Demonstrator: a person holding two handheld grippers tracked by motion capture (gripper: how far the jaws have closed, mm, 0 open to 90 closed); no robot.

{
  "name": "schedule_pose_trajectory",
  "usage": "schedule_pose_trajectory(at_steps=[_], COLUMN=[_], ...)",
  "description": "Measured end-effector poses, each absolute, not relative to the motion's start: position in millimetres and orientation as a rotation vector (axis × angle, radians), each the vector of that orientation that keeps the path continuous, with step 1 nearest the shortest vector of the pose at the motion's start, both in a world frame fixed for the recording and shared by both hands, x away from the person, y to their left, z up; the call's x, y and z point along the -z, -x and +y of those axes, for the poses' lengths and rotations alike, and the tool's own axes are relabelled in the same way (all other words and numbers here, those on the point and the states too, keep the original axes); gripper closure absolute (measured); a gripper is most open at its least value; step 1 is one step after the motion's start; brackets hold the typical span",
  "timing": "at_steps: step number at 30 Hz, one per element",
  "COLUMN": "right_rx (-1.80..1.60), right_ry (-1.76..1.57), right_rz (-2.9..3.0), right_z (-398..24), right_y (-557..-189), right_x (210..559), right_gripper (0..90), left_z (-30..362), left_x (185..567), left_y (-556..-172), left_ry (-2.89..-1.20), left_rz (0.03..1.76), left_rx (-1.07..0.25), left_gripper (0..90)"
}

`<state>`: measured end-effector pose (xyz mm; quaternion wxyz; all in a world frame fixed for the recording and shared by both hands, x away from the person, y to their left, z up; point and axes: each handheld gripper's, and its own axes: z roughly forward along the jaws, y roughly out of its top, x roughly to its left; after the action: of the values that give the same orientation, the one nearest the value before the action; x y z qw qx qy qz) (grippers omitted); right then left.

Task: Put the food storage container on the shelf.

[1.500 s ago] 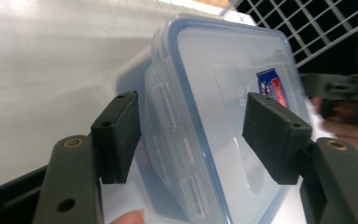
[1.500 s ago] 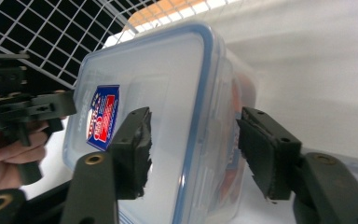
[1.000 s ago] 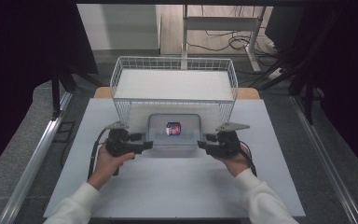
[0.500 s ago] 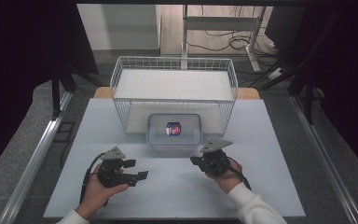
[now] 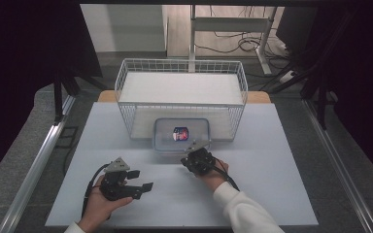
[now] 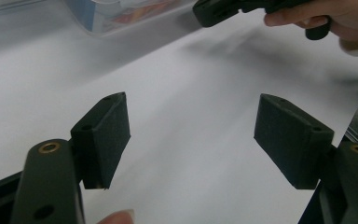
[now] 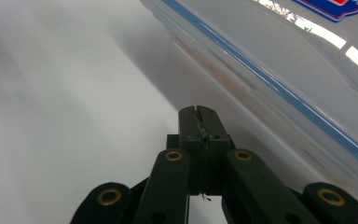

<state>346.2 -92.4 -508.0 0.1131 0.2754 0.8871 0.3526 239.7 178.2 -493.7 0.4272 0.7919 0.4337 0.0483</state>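
Note:
A clear lidded container with a blue seal and a red-and-blue packet inside stands on the white table, just in front of a wire basket. My right gripper is shut with nothing in it. It lies low by the container's front edge, near the right corner; in the right gripper view its closed tip lies just short of the container's wall. My left gripper rests at the front left, open and empty, pads wide apart over bare table. Farther off in that view is the right gripper.
The wire basket stands empty at the back centre, its front wall touching or nearly touching the container. Table edges run left and right, with metal rails beside them. Bare white surface lies around both hands.
Both grippers drew back from the container's sides toward the front. Since then the right one has gone forward to the container's front edge, while the left has shifted slightly right.

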Motion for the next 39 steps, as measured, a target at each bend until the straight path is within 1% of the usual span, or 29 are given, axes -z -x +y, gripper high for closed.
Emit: schedule_pose_trajectory(at_steps=[10, 21, 25, 39], right_rx=[-1.012, -1.059, -1.059, -1.052], right_ry=[-0.837, -0.886, -0.907, -1.006], right_rz=[2.547, 2.485, 2.462, 2.412], right_z=[-82.6, -79.7, -75.1, -58.7], right_y=[-357.5, -365.9, -378.2, -415.4], right_x=[514.6, 502.3, 493.1, 494.7], right_gripper=[89.0, 89.1, 89.1, 89.1], left_z=[179.9, 181.7, 182.0, 186.6], left_x=[494.7, 494.7, 494.9, 495.5], left_y=[-240.7, -241.6, -241.8, -244.4], left_ry=[-1.989, -1.984, -1.984, -1.974], left_rz=[1.089, 1.097, 1.099, 1.109], left_rx=[-0.133, -0.131, -0.131, -0.13], left_gripper=[26.7, 26.8, 26.8, 26.9])
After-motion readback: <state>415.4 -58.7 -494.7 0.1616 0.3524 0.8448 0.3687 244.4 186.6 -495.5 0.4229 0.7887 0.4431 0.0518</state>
